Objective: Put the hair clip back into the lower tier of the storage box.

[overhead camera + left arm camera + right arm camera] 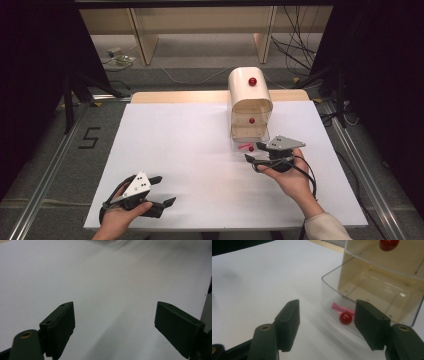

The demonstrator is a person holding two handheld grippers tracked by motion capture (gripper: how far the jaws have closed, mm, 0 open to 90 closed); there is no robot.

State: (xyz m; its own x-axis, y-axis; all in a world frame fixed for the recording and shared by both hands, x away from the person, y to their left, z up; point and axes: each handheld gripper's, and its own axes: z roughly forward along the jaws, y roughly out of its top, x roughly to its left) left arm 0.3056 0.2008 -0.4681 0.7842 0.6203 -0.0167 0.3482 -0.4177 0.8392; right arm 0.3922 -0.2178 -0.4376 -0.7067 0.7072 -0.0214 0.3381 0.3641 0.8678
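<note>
High view shows the left tongs (159, 190) nearest, low on the white table (200, 150), held in the person's left hand (120, 217). Their jaws stand wide apart with nothing between them; the left gripper view confirms it, with bare table surface between the two black pads.

Farther up and to the right, the right tongs (253, 152) sit in the person's right hand (290, 177), pointing toward the small cream drawer cabinet (250, 95). In the right gripper view the right tongs (325, 325) are spread wide, gripping nothing and touching nothing. Just beyond the pads is the pulled-out clear bottom drawer (372, 302), its curved front wall close to the right-hand pad. On that front wall sits a round red knob (345, 318), and a pink strip (342, 308) lies inside the drawer just behind it.

Farther back, the drawer above is closed, with its own red knob (388, 243). The cabinet stands near the table's far edge.
</note>
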